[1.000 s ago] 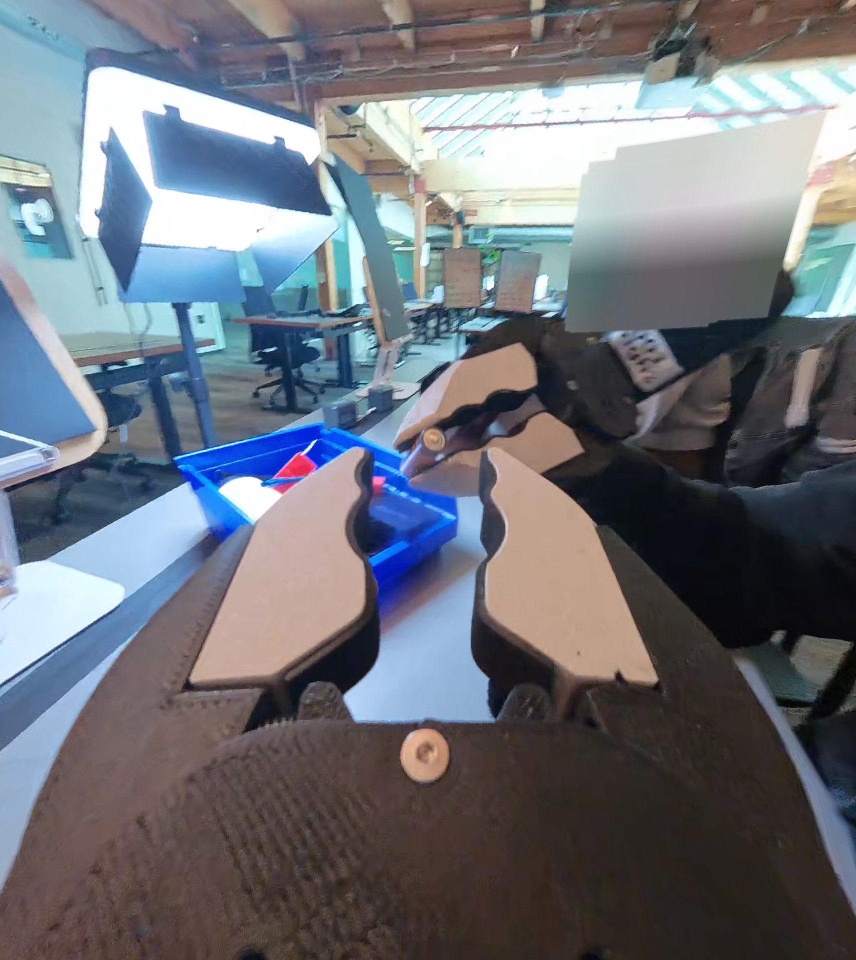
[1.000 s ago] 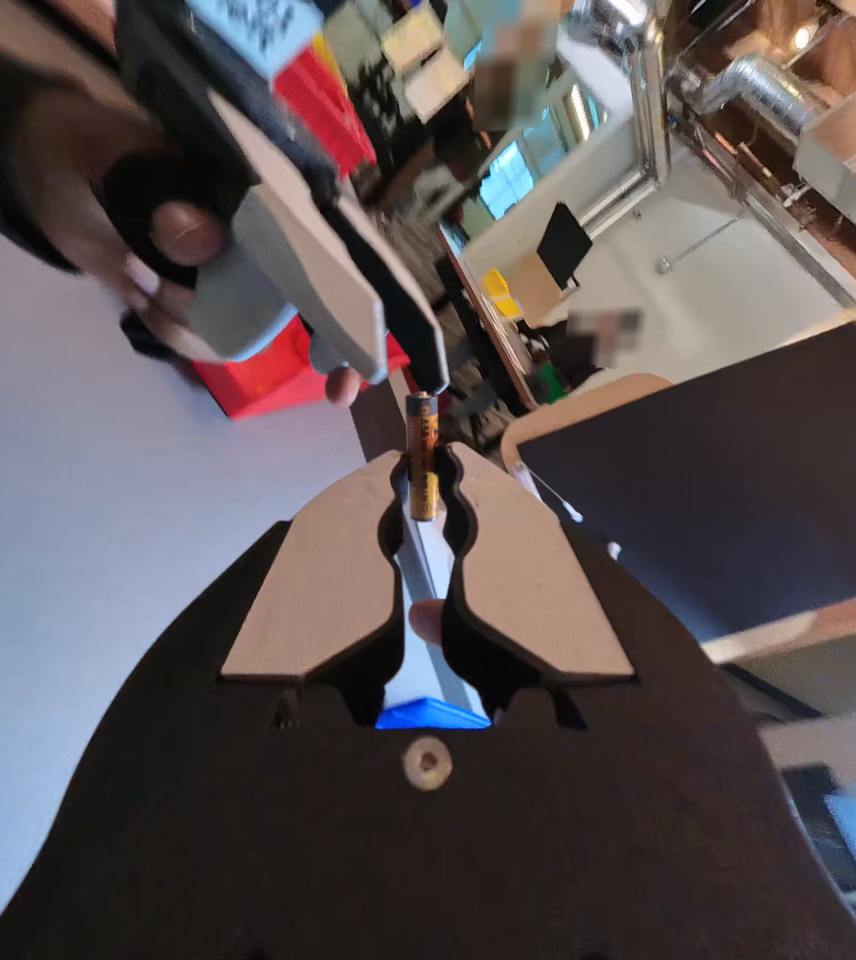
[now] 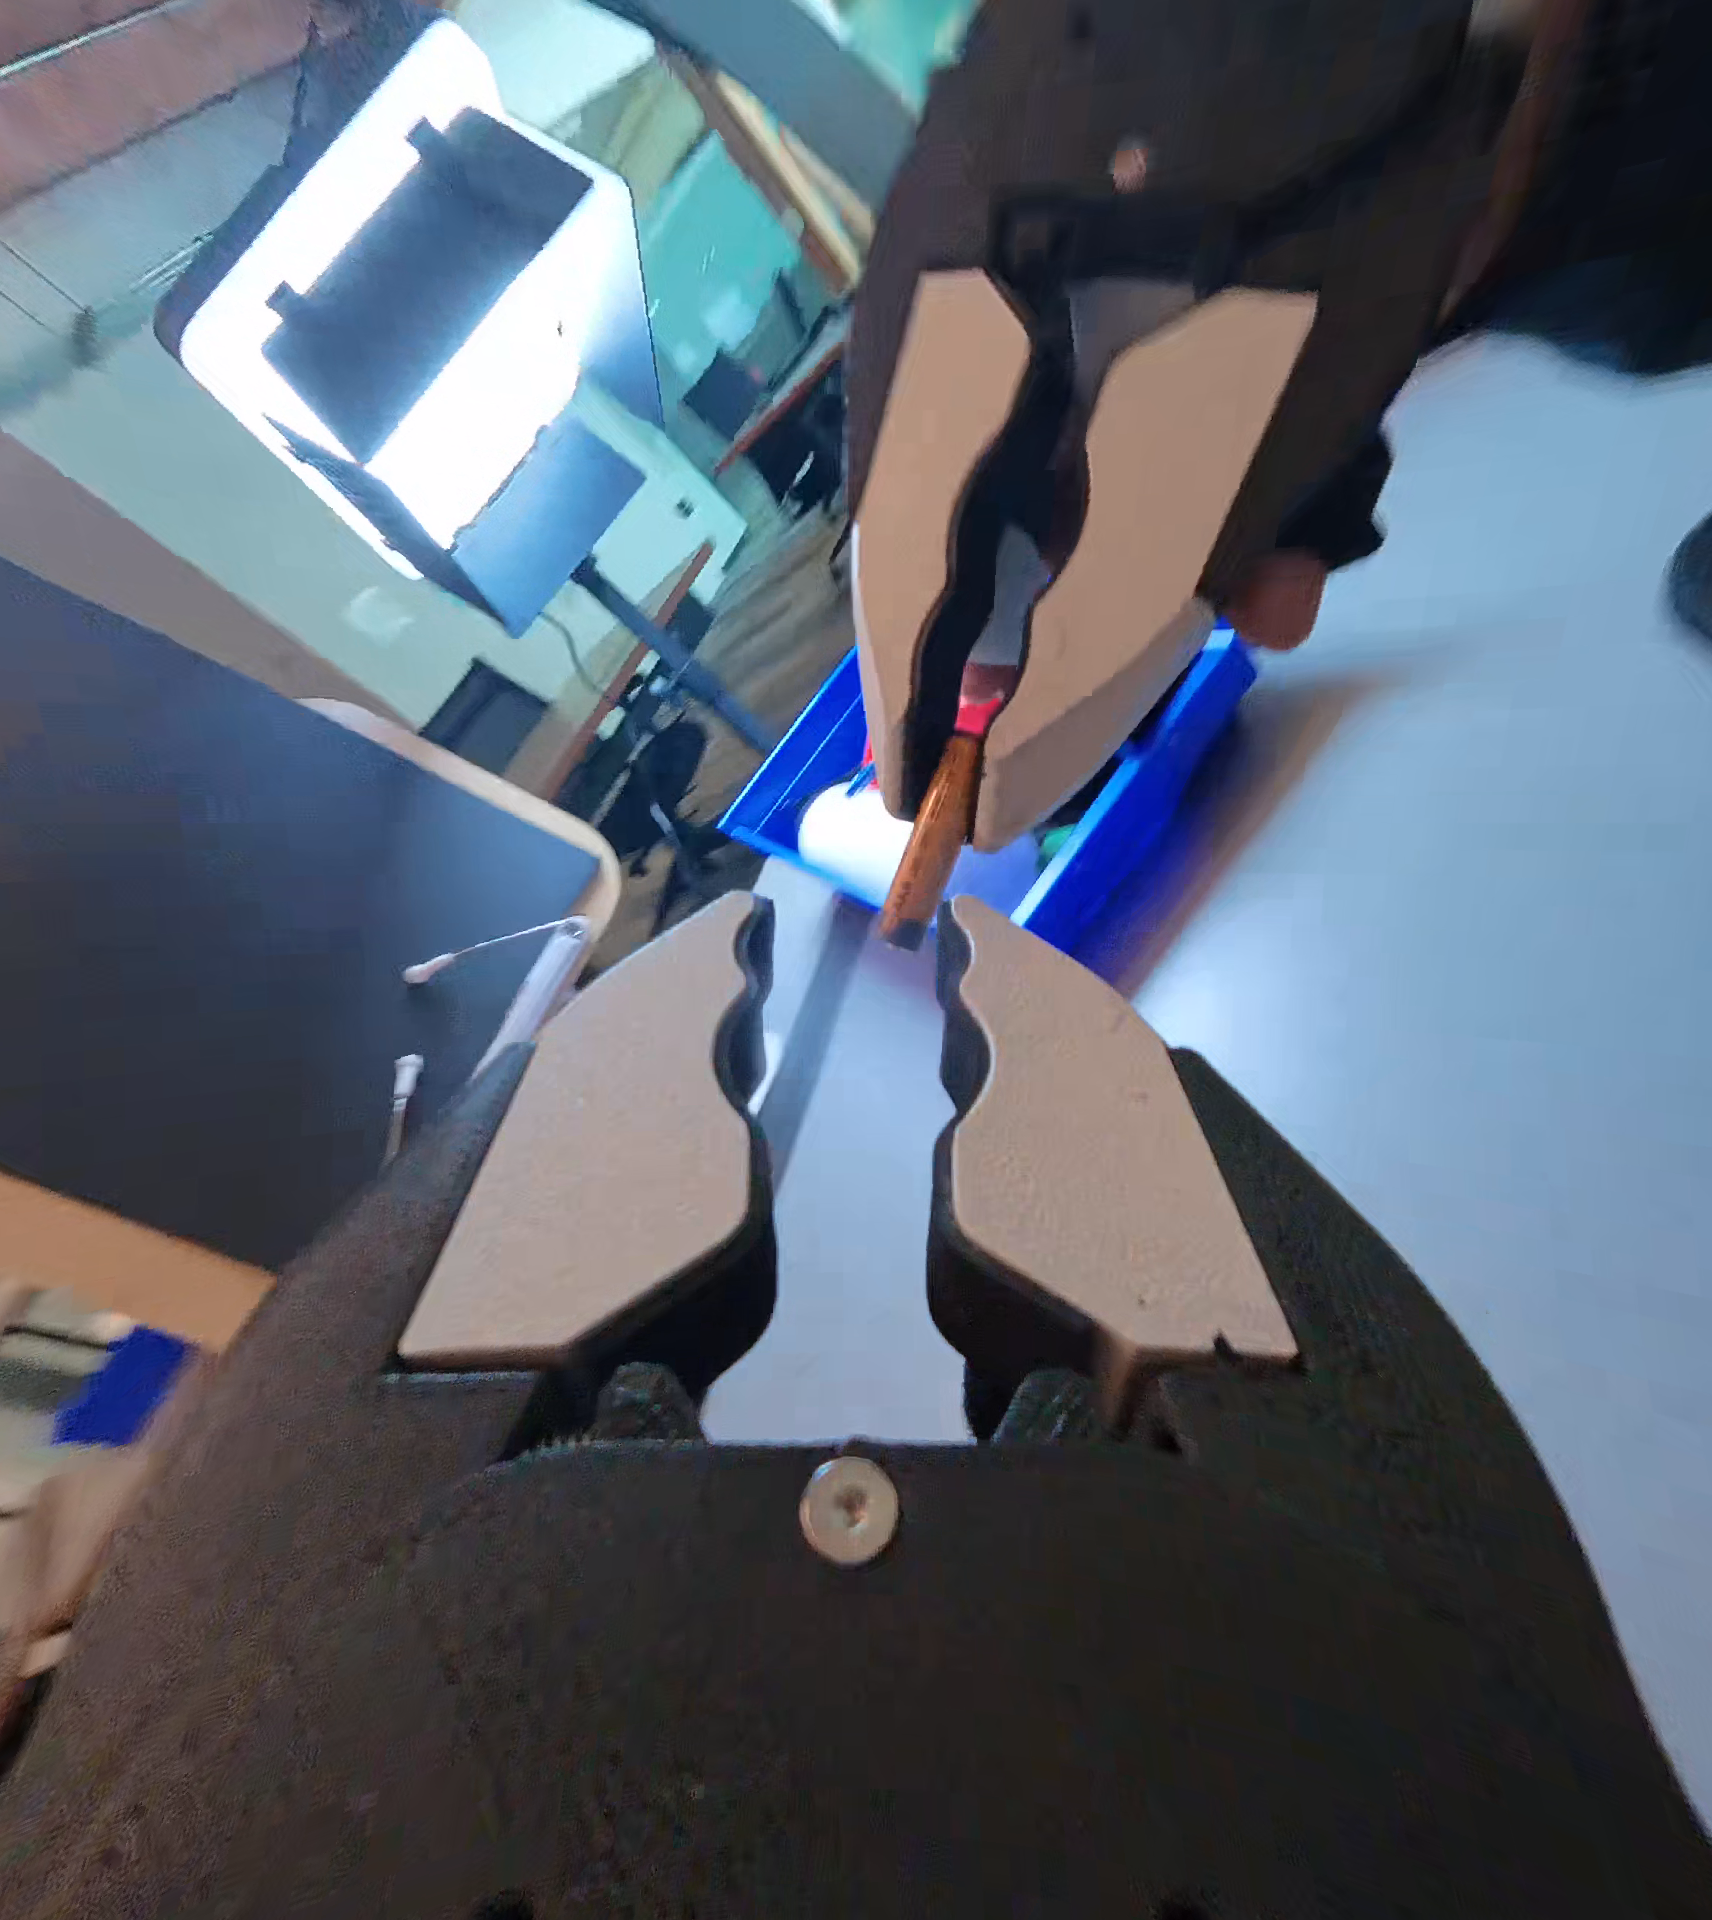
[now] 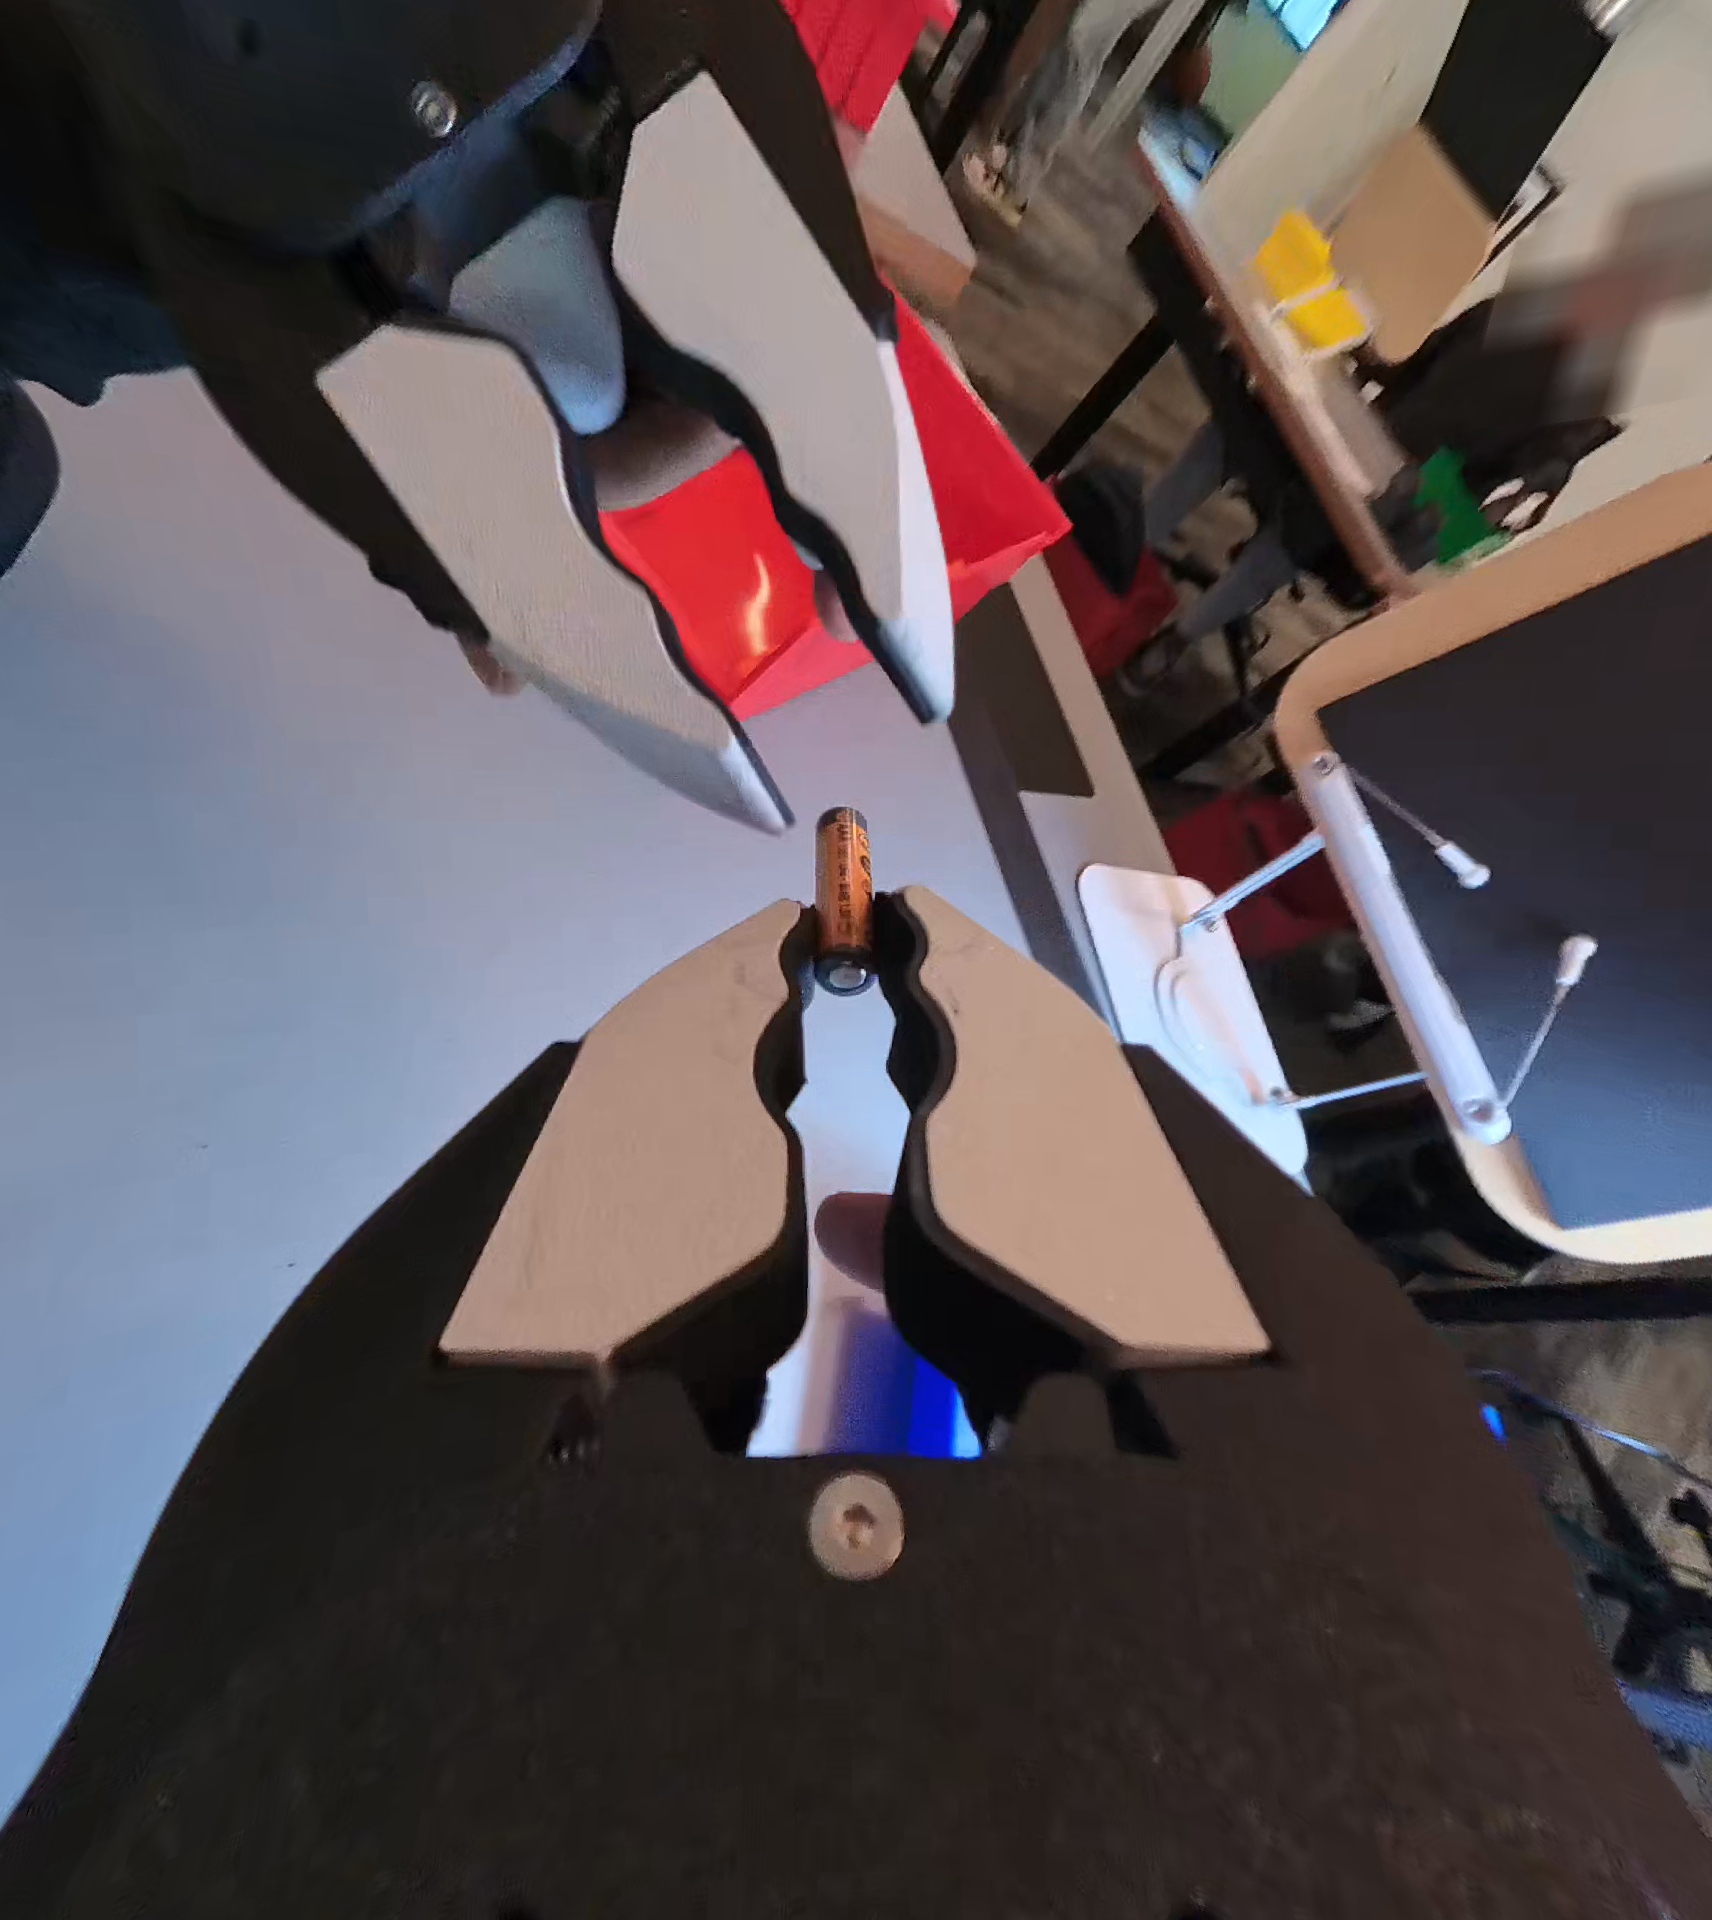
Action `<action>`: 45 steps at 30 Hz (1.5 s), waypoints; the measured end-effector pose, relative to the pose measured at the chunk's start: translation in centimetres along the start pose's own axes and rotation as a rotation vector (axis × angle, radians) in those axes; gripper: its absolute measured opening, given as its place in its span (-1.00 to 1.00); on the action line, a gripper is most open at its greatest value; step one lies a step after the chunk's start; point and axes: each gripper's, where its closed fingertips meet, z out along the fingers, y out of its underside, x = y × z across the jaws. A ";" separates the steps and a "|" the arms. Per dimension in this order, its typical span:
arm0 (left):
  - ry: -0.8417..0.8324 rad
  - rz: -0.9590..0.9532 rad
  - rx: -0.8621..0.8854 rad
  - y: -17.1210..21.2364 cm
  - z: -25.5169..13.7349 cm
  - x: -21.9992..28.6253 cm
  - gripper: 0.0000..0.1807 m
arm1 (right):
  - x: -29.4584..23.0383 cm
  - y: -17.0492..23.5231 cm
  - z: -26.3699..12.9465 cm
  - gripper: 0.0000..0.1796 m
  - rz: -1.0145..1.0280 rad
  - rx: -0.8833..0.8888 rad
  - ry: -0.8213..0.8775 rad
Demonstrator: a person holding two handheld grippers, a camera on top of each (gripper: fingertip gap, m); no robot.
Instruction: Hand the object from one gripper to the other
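One battery point(image 4: 844, 902) sits clamped at the tips of the right gripper point(image 4: 844, 925). The left gripper point(image 3: 850, 925), jaws spread and empty, faces it tip to tip above the surface point(image 4: 208, 935), near two bins: blue point(image 3: 1132, 831), red point(image 4: 727, 582).

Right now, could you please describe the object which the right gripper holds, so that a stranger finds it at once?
Above the pale grey table, the two grippers point at each other. The right gripper pinches a small battery at its fingertips. It is a copper-and-black cylinder, the only thing held between any fingers.
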 end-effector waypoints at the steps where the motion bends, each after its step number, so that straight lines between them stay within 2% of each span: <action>1: -0.001 0.044 -0.019 0.2 0.3 0.5 -0.69 | -0.2 0.2 0.3 -0.87 0.010 -0.018 -0.002; 5: -0.009 0.195 -0.071 1.1 1.3 1.8 -0.85 | -0.5 0.2 0.7 -0.87 0.017 -0.039 0.009; 8: -0.012 0.207 -0.056 1.1 1.6 2.2 -0.91 | -0.6 -0.6 0.5 -0.87 0.068 0.014 -0.013; 11: -0.017 0.117 0.022 0.3 1.7 2.2 -0.92 | -0.5 -1.3 0.1 -0.87 0.096 0.065 -0.019; 14: 0.001 0.002 0.065 -0.2 1.8 2.0 -0.74 | -0.3 -2.0 -0.1 -0.87 0.156 0.119 -0.036; 15: 0.011 -0.040 0.081 -0.4 1.8 2.0 -0.73 | -0.2 -2.1 0.0 -0.87 0.161 0.126 -0.032; 18: 0.012 -0.125 0.131 -0.8 1.6 1.7 -0.88 | -0.3 -2.6 0.0 -0.88 0.162 0.164 -0.028; 20: 0.052 -0.251 0.206 -1.6 1.2 1.3 -0.88 | 0.0 -3.7 -0.6 -0.87 0.172 0.258 -0.028; 23: 0.169 -0.572 0.399 -3.4 -0.1 0.2 -0.89 | 0.6 -5.3 -2.3 -0.65 0.175 0.462 -0.069; 27: 0.365 -0.971 0.641 -5.0 -1.8 -1.3 -0.89 | 0.8 -5.7 -3.5 -0.64 -0.005 0.589 0.008; 30: 0.584 -1.133 0.643 -5.8 -1.9 -0.1 -0.88 | 0.0 -5.7 -3.1 -0.49 -0.275 0.534 0.145; 34: 0.776 -1.174 0.486 -5.9 -1.4 2.7 -0.89 | -1.9 -4.9 -2.4 -0.29 -0.433 0.405 0.096; 36: 0.820 -1.179 0.443 -5.9 -1.4 3.4 -0.88 | -2.3 -4.6 -2.4 -0.33 -0.459 0.375 0.075; 37: 0.832 -1.185 0.423 -5.8 -1.3 3.6 -0.89 | -2.6 -4.3 -2.3 -0.43 -0.475 0.354 0.060; 39: 0.851 -1.187 0.394 -5.6 -1.2 4.0 -0.89 | -2.9 -3.9 -2.2 -0.43 -0.470 0.326 0.031; 42: 0.771 -1.181 0.402 -5.1 -1.0 2.8 -0.84 | -1.5 -3.7 -2.4 -0.43 -0.405 0.307 0.061; 43: 0.684 -1.153 0.398 -4.4 -0.9 1.7 -0.70 | 0.0 -3.1 -2.7 -0.43 -0.362 0.280 0.099; 45: 0.466 -1.037 0.351 -2.4 -1.2 -1.1 -0.61 | 4.4 -0.1 -3.3 -0.43 -0.246 0.140 0.202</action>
